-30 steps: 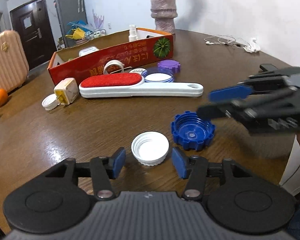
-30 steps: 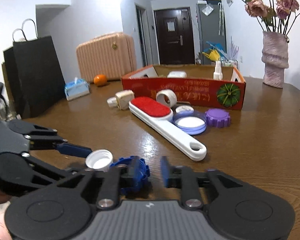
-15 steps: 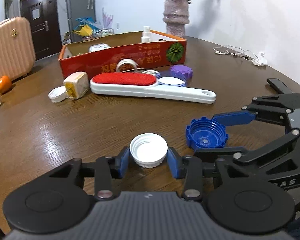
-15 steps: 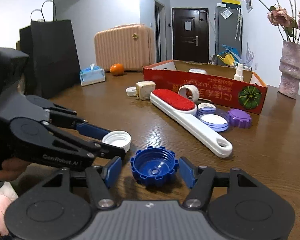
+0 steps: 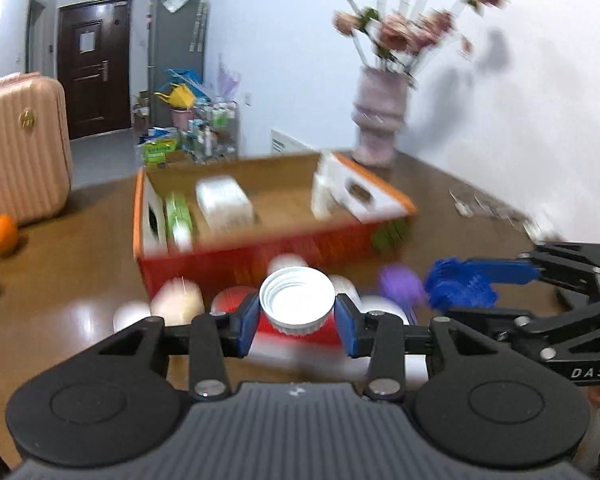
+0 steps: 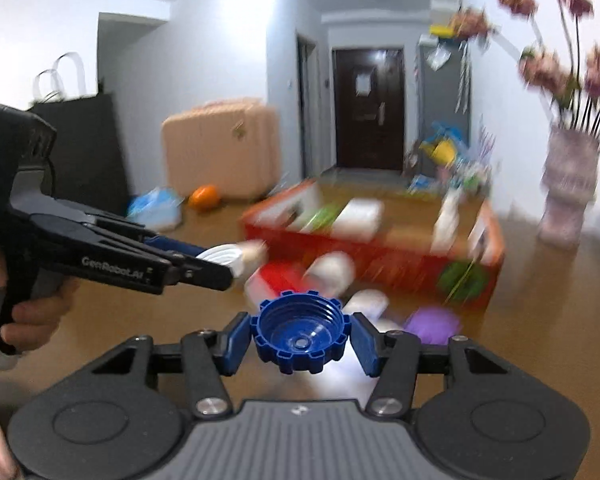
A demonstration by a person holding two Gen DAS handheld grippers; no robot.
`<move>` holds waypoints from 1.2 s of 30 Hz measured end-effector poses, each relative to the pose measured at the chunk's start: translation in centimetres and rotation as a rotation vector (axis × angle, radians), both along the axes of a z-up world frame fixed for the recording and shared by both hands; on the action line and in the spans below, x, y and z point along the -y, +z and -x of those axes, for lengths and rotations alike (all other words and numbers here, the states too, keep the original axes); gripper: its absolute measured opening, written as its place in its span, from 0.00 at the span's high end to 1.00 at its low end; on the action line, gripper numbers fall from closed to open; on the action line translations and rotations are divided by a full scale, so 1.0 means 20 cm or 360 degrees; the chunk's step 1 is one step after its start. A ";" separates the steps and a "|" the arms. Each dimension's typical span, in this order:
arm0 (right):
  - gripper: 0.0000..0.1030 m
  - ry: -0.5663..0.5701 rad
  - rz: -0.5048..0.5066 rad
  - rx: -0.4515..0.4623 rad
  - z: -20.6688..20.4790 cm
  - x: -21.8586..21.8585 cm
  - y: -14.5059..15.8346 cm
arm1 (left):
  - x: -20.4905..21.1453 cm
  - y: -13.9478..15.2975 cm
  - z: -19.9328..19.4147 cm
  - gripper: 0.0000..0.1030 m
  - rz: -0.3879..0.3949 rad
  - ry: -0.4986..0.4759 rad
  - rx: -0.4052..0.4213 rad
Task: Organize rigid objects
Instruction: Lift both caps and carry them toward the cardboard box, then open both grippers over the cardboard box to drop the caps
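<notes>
A white screw cap [image 5: 296,298] hangs above the table, and my left gripper [image 5: 297,324] is shut on it, one blue pad on each side. My right gripper [image 6: 300,344] has a blue toothed cap [image 6: 300,334] between its closing jaws, the pads pressing its rim, also lifted off the table. Ahead of both lies the open red cardboard box [image 5: 260,258] with several small items inside. In the right wrist view the left gripper [image 6: 220,260] with the white cap [image 6: 222,254] is at the left; the left wrist view shows the blue cap [image 5: 458,286] at the right.
In front of the box, blurred, lie a purple cap [image 6: 432,324], a red-padded white brush [image 6: 278,276] and other white lids. A vase [image 5: 376,128] with flowers stands behind the box on the right. An orange [image 5: 2,232] sits far left near a suitcase [image 5: 20,148].
Both grippers shut on their caps and lifted them off the table, moving forward toward the box. The view now looks down into the box.
</notes>
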State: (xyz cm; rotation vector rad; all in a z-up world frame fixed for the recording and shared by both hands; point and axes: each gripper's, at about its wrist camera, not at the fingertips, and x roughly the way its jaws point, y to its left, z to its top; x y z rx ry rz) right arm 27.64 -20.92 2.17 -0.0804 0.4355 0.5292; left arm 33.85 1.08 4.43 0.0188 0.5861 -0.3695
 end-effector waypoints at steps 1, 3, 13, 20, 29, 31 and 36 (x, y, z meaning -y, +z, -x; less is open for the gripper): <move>0.48 -0.0033 0.0018 0.0038 -0.07 0.01 0.04 | 0.01 0.04 -0.11 0.60 0.0002 0.0014 -0.0008; 0.48 -0.0114 0.0022 0.0065 -0.28 0.06 0.11 | 0.04 0.09 -0.34 0.60 0.0025 0.0045 -0.0033; 0.48 -0.0436 -0.0066 -0.0228 -1.46 0.23 0.19 | 0.29 -0.05 -1.33 0.60 -0.0030 0.0244 -0.0349; 0.47 -0.0416 -0.0079 -0.0467 -1.84 0.21 0.02 | 0.36 -0.19 -1.50 0.53 -0.0065 0.0212 -0.0382; 0.47 -0.0423 -0.0146 -0.0432 -1.82 0.27 0.05 | 0.32 -0.07 -1.41 0.42 -0.0090 0.0220 -0.0313; 0.47 -0.0422 -0.0129 -0.0395 -1.77 0.28 0.11 | 0.28 -0.02 -1.33 0.38 -0.0128 0.0275 -0.0247; 0.45 -0.0453 -0.0050 -0.0265 -1.54 0.36 0.28 | 0.12 0.12 -0.96 0.32 -0.0255 0.0354 -0.0017</move>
